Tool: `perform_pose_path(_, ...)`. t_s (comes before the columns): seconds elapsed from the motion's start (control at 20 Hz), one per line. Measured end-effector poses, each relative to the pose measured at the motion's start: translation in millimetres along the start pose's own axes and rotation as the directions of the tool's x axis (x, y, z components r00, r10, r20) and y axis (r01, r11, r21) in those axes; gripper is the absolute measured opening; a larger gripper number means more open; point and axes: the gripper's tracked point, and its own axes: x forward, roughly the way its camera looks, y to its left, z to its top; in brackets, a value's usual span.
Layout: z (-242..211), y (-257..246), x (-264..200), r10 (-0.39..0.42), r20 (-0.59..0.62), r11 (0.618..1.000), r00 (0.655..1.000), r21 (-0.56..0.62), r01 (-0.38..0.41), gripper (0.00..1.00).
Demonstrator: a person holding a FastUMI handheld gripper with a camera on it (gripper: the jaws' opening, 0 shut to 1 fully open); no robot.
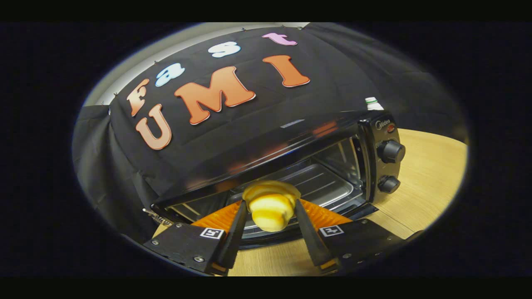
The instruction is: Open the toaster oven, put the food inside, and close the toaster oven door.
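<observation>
The gripper [270, 211] is tilted, so that the toaster oven [291, 166] ahead of it slants across the gripper view, and it points straight at the oven's open front. Its two fingers [235, 232] have closed narrowly onto a yellow pastry-like piece of food [271, 207], one pressing on each side, and the food sits raised between the fingertips, just in front of the oven's mouth and not yet inside it. The oven door [266, 241] is down, lying flat below the food and fingers. Inside the oven a metal tray [316, 187] lies on the floor of the cavity, beyond the food. Two round knobs [390, 151] stand one above the other on the oven's control panel, beside the cavity. The oven rests on a light wooden table [428, 182], and a white bottle top [373, 103] pokes up behind the oven's far corner.
</observation>
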Motion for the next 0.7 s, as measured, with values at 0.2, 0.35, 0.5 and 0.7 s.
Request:
perform_pose_path(0.2, 4.6, -1.4, -26.6, -0.014, 0.042, 0.993, 0.999, -0.120, 0.019, 0.96)
perform_pose_path(0.35, 15.8, 3.1, -56.9, -0.006, 0.090, 0.986, 0.996, -0.163, 0.021, 0.99)
perform_pose_path(0.5, 22.9, 0.1, -86.8, -0.009, 0.136, 0.971, 0.991, -0.234, 0.041, 0.98)
perform_pose_path(0.7, 24.5, -10.7, -125.6, -0.020, 0.179, 0.942, 0.984, -0.326, 0.078, 0.98)
